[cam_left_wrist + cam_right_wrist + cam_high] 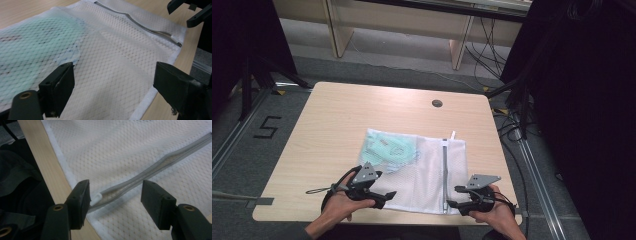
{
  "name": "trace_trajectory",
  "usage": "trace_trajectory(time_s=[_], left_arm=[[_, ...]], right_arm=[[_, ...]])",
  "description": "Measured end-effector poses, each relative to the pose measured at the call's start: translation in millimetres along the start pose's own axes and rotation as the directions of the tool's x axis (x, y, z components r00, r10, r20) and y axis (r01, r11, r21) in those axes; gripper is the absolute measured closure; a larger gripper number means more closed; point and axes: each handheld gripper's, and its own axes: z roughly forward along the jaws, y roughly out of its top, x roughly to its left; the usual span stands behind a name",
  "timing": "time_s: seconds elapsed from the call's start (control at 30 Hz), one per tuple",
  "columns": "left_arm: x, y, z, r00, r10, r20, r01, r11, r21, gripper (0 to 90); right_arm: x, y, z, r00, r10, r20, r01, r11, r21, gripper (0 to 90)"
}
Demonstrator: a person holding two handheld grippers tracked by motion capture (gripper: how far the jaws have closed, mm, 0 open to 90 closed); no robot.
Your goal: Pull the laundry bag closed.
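Mesh bag [422, 167] lies along table's [337, 120] near edge.

Looks like a lab/recording setup, not a home: bare wooden table [342, 115] w/ cable grommet [437, 103], black curtains [582, 100] on both sides, tripod legs [254, 75], loose cables [484, 47] on grey carpet, "5" [266, 127] taped on floor.

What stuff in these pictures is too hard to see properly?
- The green thing inside the mesh bag: high view too small, left gripper view blurs it behind netting, so what it is stays unclear.
- Whether the zipper is fully closed: right gripper view cuts it off at the edge.
- The small dark disc on the table: too small to identify.
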Motion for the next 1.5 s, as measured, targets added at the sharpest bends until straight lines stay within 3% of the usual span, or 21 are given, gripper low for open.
trace_trajectory(time_s=[0.07,0.1,0.13,0.23,0.37,0.4,0.57,0.6,0.67,0.7,0.83,0.9,0.93,1.1,1.13,1.17,1.2,1.33,1.4,1.47,1.5], left_arm=[[-3.4,0.5,2.7,1.0,-0.004,0.007,0.004,0.9999,0.017,16.7],[-5.2,-0.4,6.2,1.0,0.002,0.005,-0.002,1.0,-0.005,16.7],[-6.9,0.2,6.9,0.9999,0.0,0.01,0.0,1.0,0.008,16.7],[-9.5,0.8,10.5,0.9994,0.022,0.026,-0.023,0.9996,0.015,16.8],[-13.2,1.6,16.8,0.9986,0.041,0.034,-0.042,0.9985,0.036,16.8],[-15.6,1.6,20.2,0.999,0.036,0.028,-0.037,0.9988,0.031,16.9],[-20.3,4.6,27.0,0.9959,0.077,0.047,-0.079,0.9961,0.041,17.1],[-21.2,4.7,27.2,0.9961,0.068,0.056,-0.071,0.9961,0.052,17.1],[-20.8,5.6,27.7,0.9945,0.089,0.056,-0.092,0.9944,0.053,17.2],[-22.8,4.8,28.6,0.9967,0.063,0.051,-0.066,0.9968,0.046,17.2],[-23.3,5.0,29.7,0.9968,0.06,0.054,-0.062,0.9973,0.041,17.2],[-22.3,5.1,30.7,0.9945,0.086,0.06,-0.088,0.9956,0.032,17.2],[-22.7,5.0,30.8,0.9945,0.086,0.06,-0.088,0.9954,0.036,17.2],[-23.6,5.6,31.1,0.9958,0.07,0.06,-0.072,0.9966,0.04,17.2],[-22.5,6.1,31.0,0.994,0.088,0.064,-0.091,0.9951,0.039,17.2],[-24.0,5.3,31.3,0.9961,0.062,0.063,-0.065,0.9971,0.04,17.2],[-24.2,5.2,31.4,0.9962,0.06,0.063,-0.063,0.9972,0.04,17.2],[-23.4,5.2,30.7,0.9952,0.069,0.069,-0.073,0.9956,0.059,17.2],[-25.0,4.5,31.8,0.9962,0.061,0.062,-0.063,0.9974,0.037,17.2],[-22.7,5.5,30.5,0.993,0.093,0.073,-0.097,0.9937,0.055,17.2],[-23.3,5.3,30.9,0.9931,0.089,0.075,-0.093,0.9945,0.048,17.2]], right_arm=[[-0.2,1.0,2.1,0.9995,-0.028,-0.01,0.029,1.0,0.011,43.4],[1.1,1.0,4.6,0.9996,-0.029,-0.007,0.029,1.0,-0.002,44.2],[2.3,2.4,3.3,0.9992,-0.03,-0.025,0.031,0.999,0.025,44.6],[3.4,3.8,6.5,0.9986,-0.041,-0.033,0.042,0.999,0.009,46.1],[4.5,5.5,8.2,0.9959,-0.077,-0.047,0.08,0.995,0.052,46.7],[7.1,5.4,9.8,0.9966,-0.066,-0.05,0.068,0.996,0.052,46.8],[9.8,7.8,14.4,0.9914,-0.111,-0.07,0.116,0.99,0.074,48.0],[11.7,8.2,15.4,0.9922,-0.1,-0.074,0.106,0.991,0.079,48.2],[14.4,8.5,18.2,0.9911,-0.104,-0.083,0.11,0.991,0.077,50.0],[14.3,9.3,17.1,0.99,-0.111,-0.087,0.119,0.988,0.1,50.0],[14.7,8.5,22.0,0.9862,-0.135,-0.096,0.144,0.985,0.1,51.2],[14.5,8.6,24.0,0.983,-0.146,-0.111,0.159,0.981,0.112,51.3],[13.7,9.1,24.1,0.9801,-0.163,-0.113,0.177,0.976,0.127,51.4],[14.2,8.1,29.9,0.9764,-0.174,-0.128,0.193,0.97,0.151,51.8],[13.5,8.6,29.8,0.9757,-0.178,-0.127,0.198,0.967,0.159,52.0],[13.4,8.7,30.4,0.9755,-0.175,-0.133,0.196,0.967,0.161,52.1],[12.5,9.1,31.7,0.9707,-0.197,-0.138,0.217,0.964,0.152,52.4],[14.3,9.1,31.8,0.9726,-0.183,-0.143,0.207,0.963,0.171,55.7],[14.3,9.4,30.9,0.9706,-0.192,-0.145,0.216,0.961,0.171,58.5],[14.6,8.9,31.1,0.9698,-0.199,-0.141,0.222,0.961,0.168,60.3],[14.7,8.9,30.7,0.9695,-0.203,-0.137,0.225,0.959,0.172,61.7]])
